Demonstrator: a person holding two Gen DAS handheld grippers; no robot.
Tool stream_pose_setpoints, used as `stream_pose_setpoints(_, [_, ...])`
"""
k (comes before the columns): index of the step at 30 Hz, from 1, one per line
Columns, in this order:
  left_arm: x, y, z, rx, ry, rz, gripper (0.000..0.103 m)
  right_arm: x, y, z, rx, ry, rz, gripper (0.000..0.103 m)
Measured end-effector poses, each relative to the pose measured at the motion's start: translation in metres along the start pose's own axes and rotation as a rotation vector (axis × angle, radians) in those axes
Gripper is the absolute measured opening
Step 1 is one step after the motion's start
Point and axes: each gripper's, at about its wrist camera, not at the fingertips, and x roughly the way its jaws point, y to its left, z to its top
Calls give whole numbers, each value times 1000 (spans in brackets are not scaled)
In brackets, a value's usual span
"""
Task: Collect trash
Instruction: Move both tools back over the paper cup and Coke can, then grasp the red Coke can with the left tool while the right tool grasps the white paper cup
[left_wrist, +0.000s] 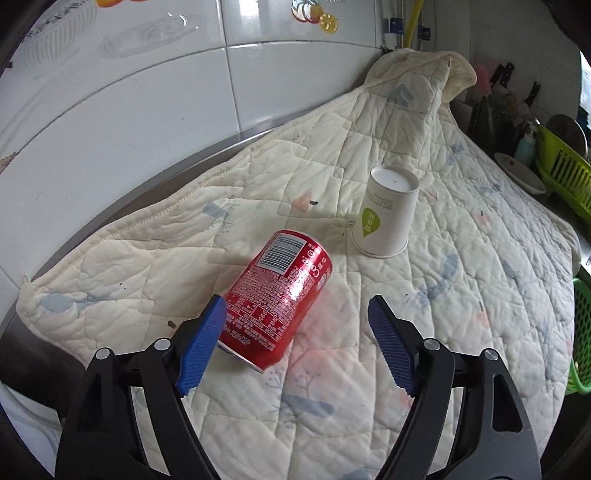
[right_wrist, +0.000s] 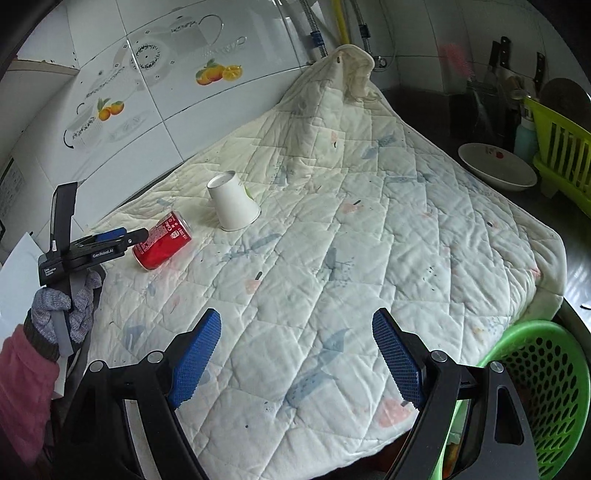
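A red soda can (left_wrist: 277, 295) lies on its side on a quilted cream cloth (left_wrist: 461, 266). My left gripper (left_wrist: 297, 306) is open, its left pad (left_wrist: 201, 347) against the can's near end, the right pad off to the side. An upside-down white paper cup (left_wrist: 386, 212) stands just beyond the can. In the right wrist view the can (right_wrist: 162, 240) and cup (right_wrist: 232, 203) sit at the far left, with the left gripper (right_wrist: 122, 234) beside the can. My right gripper (right_wrist: 295, 325) is open and empty above the cloth's near part (right_wrist: 351, 258).
A green perforated basket (right_wrist: 535, 387) stands off the cloth's near right corner. A white bowl (right_wrist: 496, 166), a green dish rack (right_wrist: 561, 147) and knives stand at the far right. A tiled wall (left_wrist: 110, 110) runs behind the cloth.
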Motion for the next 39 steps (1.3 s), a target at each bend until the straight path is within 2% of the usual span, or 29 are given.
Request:
stream_pose_setpoints(4, [20, 10, 0, 31, 38, 13, 81, 18, 12, 12, -31, 18, 8, 81])
stream_pose_setpoints(12, [49, 21, 3, 56, 89, -66, 85, 53, 41, 36, -107, 49, 20, 81])
stream_pose_setpoints(19, [65, 23, 3, 70, 97, -87, 85, 90, 63, 59, -173, 83, 40, 83])
stream_pose_setpoints(23, [69, 24, 3, 65, 89, -93, 83, 104, 76, 68, -213, 86, 57, 83])
stream_pose_setpoints(27, [69, 27, 4, 54, 79, -102, 75, 119, 87, 74, -243, 93, 70, 83])
stream_pose_setpoints(39, [55, 31, -3, -13, 55, -29, 69, 171, 105, 100, -286, 105, 69, 84])
